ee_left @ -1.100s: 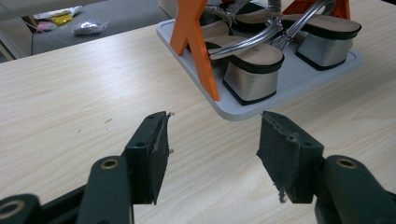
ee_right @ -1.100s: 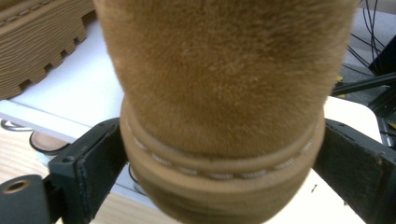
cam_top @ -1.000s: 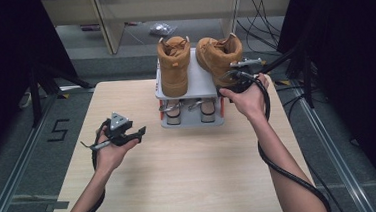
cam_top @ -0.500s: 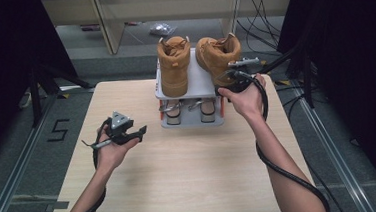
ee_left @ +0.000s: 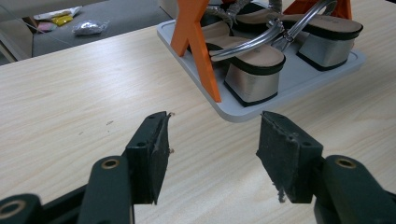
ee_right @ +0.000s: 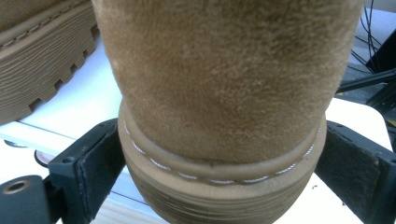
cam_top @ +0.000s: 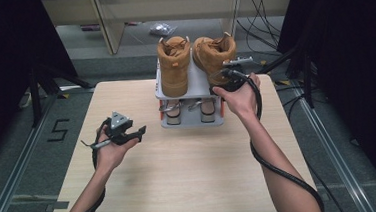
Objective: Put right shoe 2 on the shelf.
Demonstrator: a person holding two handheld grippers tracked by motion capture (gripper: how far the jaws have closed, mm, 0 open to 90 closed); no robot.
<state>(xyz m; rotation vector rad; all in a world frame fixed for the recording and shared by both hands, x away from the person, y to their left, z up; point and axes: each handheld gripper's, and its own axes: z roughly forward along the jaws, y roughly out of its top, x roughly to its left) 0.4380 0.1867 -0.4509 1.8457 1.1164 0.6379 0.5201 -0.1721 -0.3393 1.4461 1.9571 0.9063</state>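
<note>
Boot [ee_right: 219,84] held at the heel on the rack's [cam_top: 162,90] top shelf.
The suede is soft, the sole stiff and weighty; the right gripper [ee_right: 219,182] is closed on the heel, the left gripper [ee_left: 212,154] is kept open and empty.

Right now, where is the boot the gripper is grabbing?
In the high view, the right boot sits on the rack's top shelf, right of the left boot, its heel between the right gripper jaws.

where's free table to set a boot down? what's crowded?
Free: the bare wooden table in front of the shoe rack, between the two forearms, and the strip left of the rack beyond the left gripper. Crowded: the rack, with two tan boots on top, heeled sandals below; the right gripper straddles the right boot.
</note>
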